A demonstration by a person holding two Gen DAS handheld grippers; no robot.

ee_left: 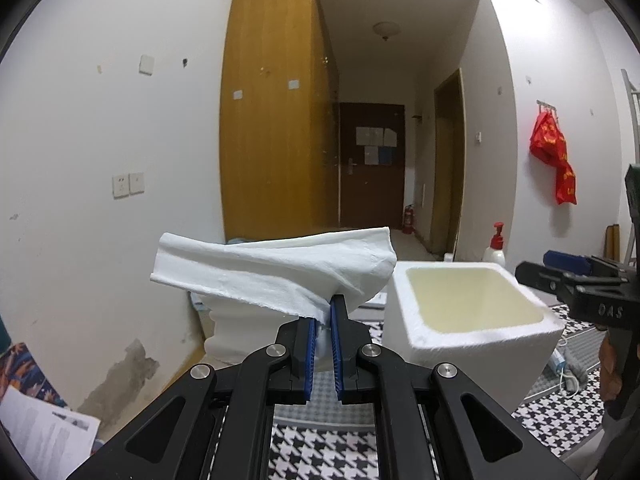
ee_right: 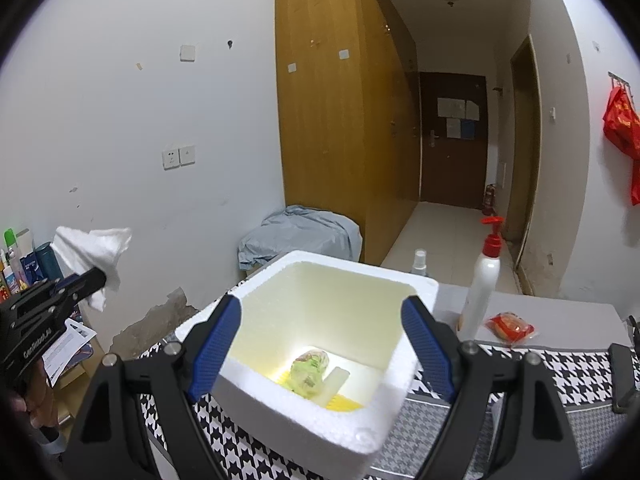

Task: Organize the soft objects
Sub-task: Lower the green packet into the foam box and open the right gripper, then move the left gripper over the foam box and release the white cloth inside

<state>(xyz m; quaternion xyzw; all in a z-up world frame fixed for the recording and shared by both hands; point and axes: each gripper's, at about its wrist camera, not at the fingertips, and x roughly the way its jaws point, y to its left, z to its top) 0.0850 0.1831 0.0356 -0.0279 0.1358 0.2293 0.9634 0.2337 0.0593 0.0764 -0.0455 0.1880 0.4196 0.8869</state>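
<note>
White walls (ee_left: 80,140), tall wooden wardrobe (ee_left: 276,120)

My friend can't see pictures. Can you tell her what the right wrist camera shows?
The right gripper, jaws wide open and empty, hovers over a white foam box with a greenish wrapped packet at its bottom. At far left, the left gripper pinches a white tissue; a white pump bottle stands right of the box.

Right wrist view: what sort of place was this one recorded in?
Probably a lived-in room of a flat or dormitory: a tall wooden wardrobe lines the wall, a hallway leads to a dark entrance door, and a foam box sits on a houndstooth-patterned cloth.
</note>
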